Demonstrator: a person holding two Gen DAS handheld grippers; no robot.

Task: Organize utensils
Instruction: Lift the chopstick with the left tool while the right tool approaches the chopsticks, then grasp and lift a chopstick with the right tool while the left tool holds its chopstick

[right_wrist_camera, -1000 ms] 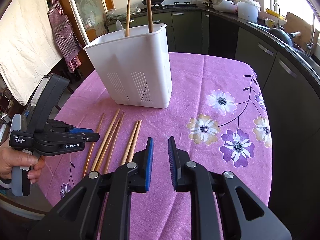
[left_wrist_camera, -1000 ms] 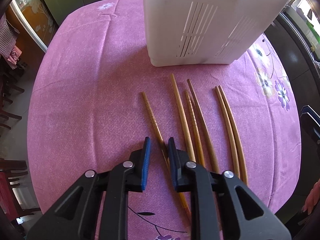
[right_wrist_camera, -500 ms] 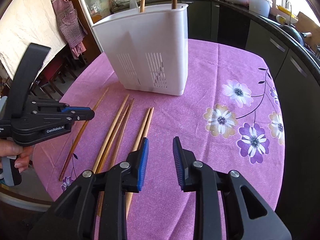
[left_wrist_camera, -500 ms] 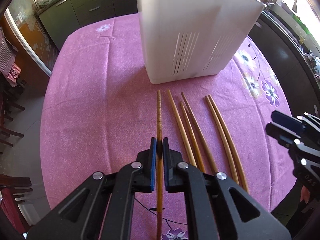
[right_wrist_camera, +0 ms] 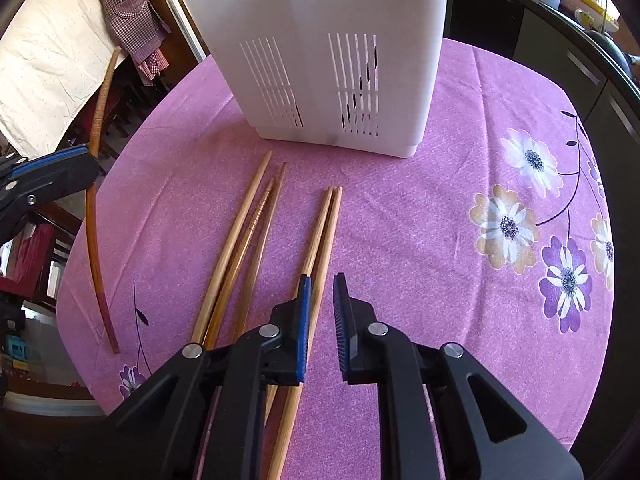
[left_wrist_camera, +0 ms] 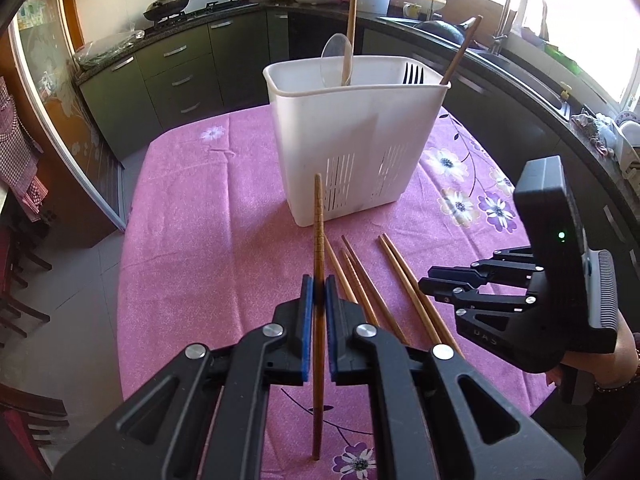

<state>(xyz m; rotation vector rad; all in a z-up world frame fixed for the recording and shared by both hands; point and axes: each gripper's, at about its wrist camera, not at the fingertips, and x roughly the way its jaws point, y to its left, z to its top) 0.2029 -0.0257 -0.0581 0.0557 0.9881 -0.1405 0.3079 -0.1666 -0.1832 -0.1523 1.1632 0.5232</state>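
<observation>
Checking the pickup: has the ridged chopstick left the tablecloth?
Yes. The ridged chopstick has risen, clamped in the left gripper, above the chopsticks lying flat.

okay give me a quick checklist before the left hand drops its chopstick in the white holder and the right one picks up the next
1. Left gripper shut on the dark chopstick: ok.
2. That chopstick lifted off the tablecloth: ok, its upper part is clearly raised; the lower tip, cannot tell.
3. Room in the white holder: ok, only a spoon, a fork and two chopsticks stand in it.
4. Holder upright: ok.
5. Right gripper lined up on a chopstick: not ok; its jaws have just been closing with nothing between them, and the pair of chopsticks lies under its left finger.
6. The two grippers clear of each other: ok.
</observation>
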